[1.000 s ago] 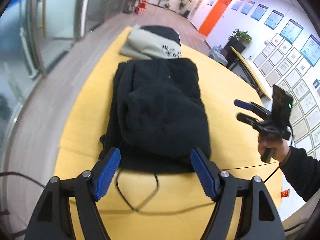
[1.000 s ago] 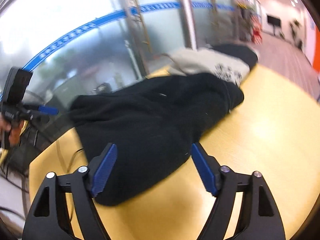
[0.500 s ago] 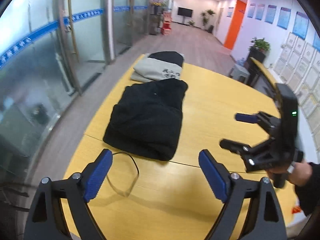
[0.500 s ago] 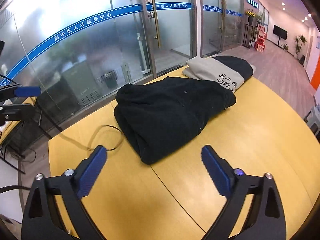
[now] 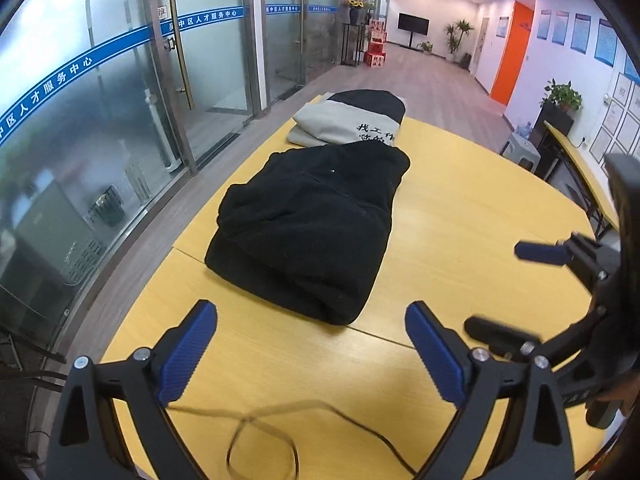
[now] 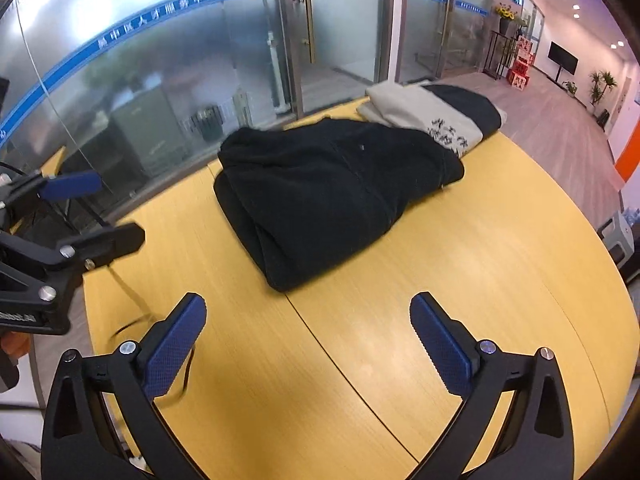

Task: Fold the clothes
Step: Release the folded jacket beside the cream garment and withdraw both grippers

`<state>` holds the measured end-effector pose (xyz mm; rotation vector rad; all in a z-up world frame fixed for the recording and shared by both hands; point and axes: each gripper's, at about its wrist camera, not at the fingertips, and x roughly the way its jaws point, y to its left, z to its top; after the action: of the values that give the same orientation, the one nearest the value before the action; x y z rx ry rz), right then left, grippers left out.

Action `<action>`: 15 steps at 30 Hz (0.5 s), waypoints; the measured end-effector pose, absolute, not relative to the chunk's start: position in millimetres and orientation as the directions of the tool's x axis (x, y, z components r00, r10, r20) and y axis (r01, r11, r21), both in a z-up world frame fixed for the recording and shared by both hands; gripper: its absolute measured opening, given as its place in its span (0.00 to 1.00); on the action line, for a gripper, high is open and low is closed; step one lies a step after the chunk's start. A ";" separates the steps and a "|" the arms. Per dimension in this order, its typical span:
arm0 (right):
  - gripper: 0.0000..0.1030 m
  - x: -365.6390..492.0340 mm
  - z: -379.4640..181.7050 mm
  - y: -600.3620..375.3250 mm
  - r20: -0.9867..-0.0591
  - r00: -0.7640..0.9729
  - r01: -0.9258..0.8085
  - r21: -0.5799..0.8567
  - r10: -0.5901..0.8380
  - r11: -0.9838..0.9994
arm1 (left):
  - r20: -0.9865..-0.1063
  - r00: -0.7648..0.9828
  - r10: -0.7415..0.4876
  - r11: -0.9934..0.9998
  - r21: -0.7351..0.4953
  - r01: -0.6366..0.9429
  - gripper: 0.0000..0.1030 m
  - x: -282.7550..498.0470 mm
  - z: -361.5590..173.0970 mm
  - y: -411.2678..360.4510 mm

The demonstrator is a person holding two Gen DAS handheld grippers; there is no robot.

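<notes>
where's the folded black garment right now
In both wrist views the folded black garment lies on the yellow table, ahead of both tools and apart from them, its far end against the grey and black folded garment nearer the glass wall.

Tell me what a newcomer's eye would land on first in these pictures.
First, the folded black garment lying mid-table on the yellow table. Just beyond it, touching its far end, sits a folded grey and black garment with printed characters. Nearest the cameras, the left gripper and right gripper are opening, nothing between their blue pads.
</notes>
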<state>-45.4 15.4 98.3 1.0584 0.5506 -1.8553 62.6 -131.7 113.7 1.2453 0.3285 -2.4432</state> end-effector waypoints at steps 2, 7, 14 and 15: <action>1.00 -42.5 92.7 11.7 -0.851 -0.220 0.869 0.051 -0.476 -0.493 | -0.816 -0.536 -0.217 -0.899 -0.047 0.436 0.98 59.5 112.5 -135.4; 1.00 -44.3 91.2 3.7 -0.852 -0.224 0.868 0.047 -0.473 -0.495 | -0.812 -0.540 -0.224 -0.892 -0.053 0.449 1.00 51.2 111.9 -146.5; 1.00 -52.7 90.0 3.2 -0.853 -0.233 0.867 0.035 -0.467 -0.497 | -0.819 -0.523 -0.234 -0.888 -0.039 0.459 1.00 37.7 107.5 -158.5; 1.00 -53.8 90.0 2.4 -0.853 -0.233 0.866 0.036 -0.467 -0.498 | -0.821 -0.519 -0.237 -0.886 -0.036 0.462 1.00 36.4 106.3 -159.8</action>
<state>-53.8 2.4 90.0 1.0688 0.5733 -1.8605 36.4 -159.8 106.3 1.2459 0.3510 -2.4074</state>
